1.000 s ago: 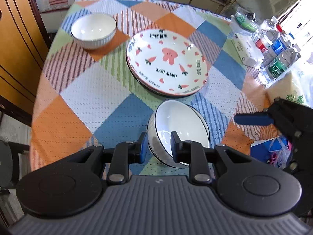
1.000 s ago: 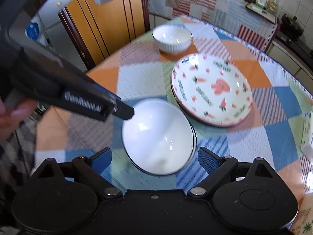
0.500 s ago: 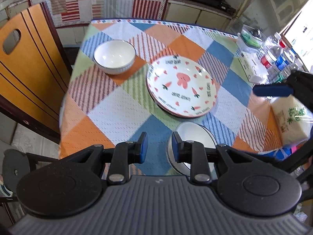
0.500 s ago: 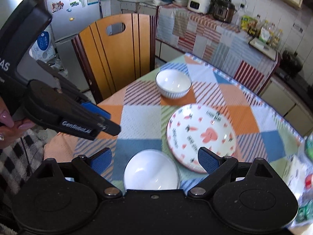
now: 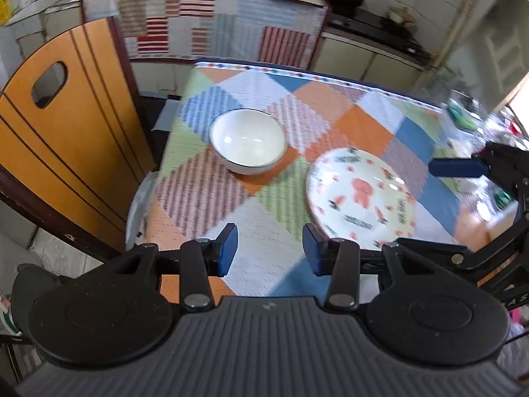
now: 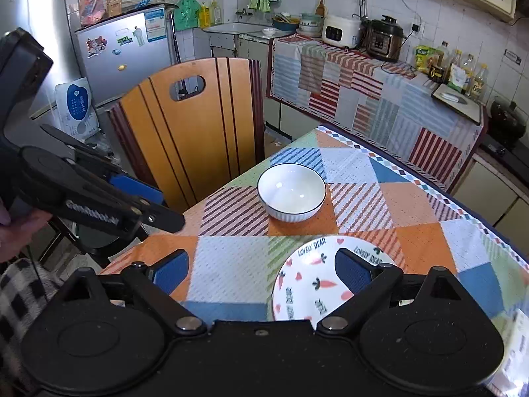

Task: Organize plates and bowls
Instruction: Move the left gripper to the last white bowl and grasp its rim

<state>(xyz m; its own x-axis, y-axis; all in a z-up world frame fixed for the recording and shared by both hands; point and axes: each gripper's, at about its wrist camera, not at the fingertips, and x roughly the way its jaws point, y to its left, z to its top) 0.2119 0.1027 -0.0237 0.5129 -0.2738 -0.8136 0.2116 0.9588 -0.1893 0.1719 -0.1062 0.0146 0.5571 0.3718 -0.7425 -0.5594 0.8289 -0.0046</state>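
Both grippers are up in the air holding nothing: left gripper jaws partly spread, right gripper jaws wide. The bowl sits upright, mouth up, on the tablecloth, just beyond the carrot-print plate, nearer the chair.

- Left gripper sits at the lower centre of its own wrist view, its two blue-padded fingers spread apart with nothing between them.
- Right gripper fills the bottom of its own wrist view, jaws wide apart and empty.
- In the right wrist view, the left gripper reaches in from the left edge, with part of a hand gripping it.
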